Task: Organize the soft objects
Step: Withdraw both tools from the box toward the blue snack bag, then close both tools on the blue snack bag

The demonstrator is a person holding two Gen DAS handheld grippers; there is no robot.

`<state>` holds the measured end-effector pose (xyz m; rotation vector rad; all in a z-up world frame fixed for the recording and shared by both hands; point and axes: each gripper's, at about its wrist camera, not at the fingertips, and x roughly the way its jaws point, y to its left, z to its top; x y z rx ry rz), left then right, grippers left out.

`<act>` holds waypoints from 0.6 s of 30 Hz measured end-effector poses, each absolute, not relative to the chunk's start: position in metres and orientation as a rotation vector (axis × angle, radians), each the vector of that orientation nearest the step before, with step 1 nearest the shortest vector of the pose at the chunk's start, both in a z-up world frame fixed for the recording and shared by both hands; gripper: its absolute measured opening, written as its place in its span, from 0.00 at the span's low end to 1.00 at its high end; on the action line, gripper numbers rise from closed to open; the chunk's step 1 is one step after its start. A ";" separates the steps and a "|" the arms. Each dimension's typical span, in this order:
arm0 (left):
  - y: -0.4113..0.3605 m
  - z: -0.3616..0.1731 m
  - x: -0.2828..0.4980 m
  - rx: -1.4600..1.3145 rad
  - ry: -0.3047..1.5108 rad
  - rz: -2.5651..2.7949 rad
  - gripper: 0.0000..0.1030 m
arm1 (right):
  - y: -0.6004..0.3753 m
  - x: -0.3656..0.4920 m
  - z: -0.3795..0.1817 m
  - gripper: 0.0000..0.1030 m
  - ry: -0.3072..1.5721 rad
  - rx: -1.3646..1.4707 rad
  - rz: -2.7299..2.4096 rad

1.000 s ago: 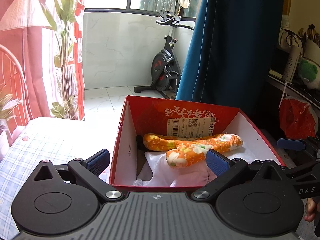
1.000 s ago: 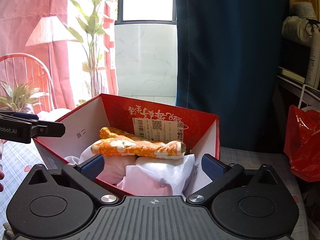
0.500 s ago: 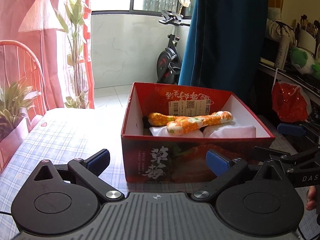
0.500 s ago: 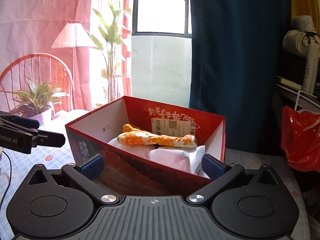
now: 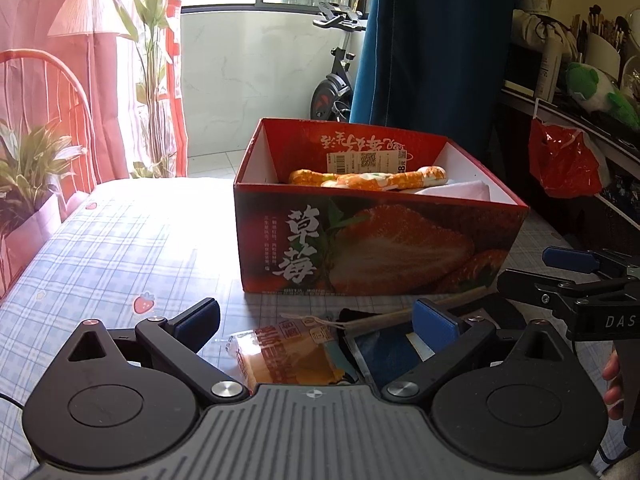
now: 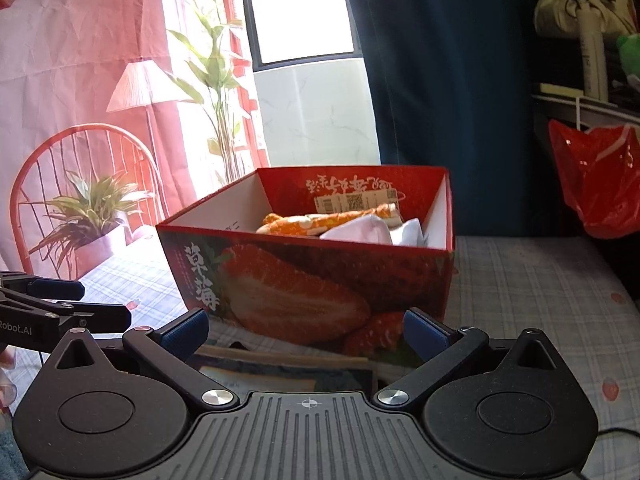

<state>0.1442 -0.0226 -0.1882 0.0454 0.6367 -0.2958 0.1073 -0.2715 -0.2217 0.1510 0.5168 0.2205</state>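
Checked blue cloth with small strawberries covered the table (image 5: 120, 248), and a red curtain (image 5: 60, 80), a blue curtain (image 5: 432, 40) and an exercise bike (image 5: 336, 80) stood behind it. On the cloth sat a red strawberry box (image 5: 376, 252), open at the top. It held an orange patterned soft toy (image 5: 372, 179) lying across white and pale pink folded cloths (image 6: 360, 232); the box's front wall hid the lower part of all of them. White characters were printed on the front wall, and a barcode label (image 5: 366, 160) was stuck on the inside of the far wall, its print too small to read.

My left gripper (image 5: 316, 320) hung low in front of the box with its fingers spread and holding nothing. Between them, flat on the table, lay an orange packet (image 5: 288, 356) and a dark blue packet (image 5: 392, 350), both partly cut off by the gripper body. My right gripper (image 6: 306, 330) was also spread wide and held nothing, with the dark packet and a wooden stick (image 6: 280, 356) lying under it. "DAS" showed on the right gripper in the left view, and "Robot.AI" on the left gripper in the right view. A red plastic bag (image 6: 596, 180) hung at the right.
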 end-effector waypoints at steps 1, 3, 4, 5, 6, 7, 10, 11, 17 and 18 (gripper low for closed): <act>-0.022 -0.192 0.142 0.044 0.643 -0.295 1.00 | -0.272 0.105 -0.226 1.00 0.525 0.150 0.217; -0.022 -0.197 0.138 0.039 0.651 -0.291 1.00 | -0.274 0.098 -0.234 0.99 0.520 0.138 0.210; -0.022 -0.201 0.136 0.037 0.658 -0.289 1.00 | -0.274 0.095 -0.236 0.99 0.518 0.134 0.210; -0.022 -0.204 0.134 0.037 0.663 -0.290 1.00 | -0.275 0.091 -0.240 0.99 0.521 0.131 0.209; -0.023 -0.207 0.133 0.037 0.669 -0.292 1.00 | -0.275 0.087 -0.243 0.99 0.525 0.132 0.206; -0.023 -0.210 0.131 0.039 0.673 -0.293 1.00 | -0.277 0.084 -0.245 0.99 0.529 0.138 0.203; -0.024 -0.214 0.126 0.045 0.677 -0.301 1.00 | -0.282 0.078 -0.254 0.99 0.559 0.154 0.196; -0.025 -0.215 0.124 0.047 0.677 -0.306 1.00 | -0.283 0.077 -0.257 0.99 0.569 0.155 0.197; -0.029 -0.219 0.119 0.040 0.692 -0.358 0.98 | -0.279 0.071 -0.264 1.00 0.632 0.106 0.201; -0.030 -0.221 0.118 0.041 0.694 -0.365 0.96 | -0.277 0.070 -0.264 1.00 0.644 0.094 0.211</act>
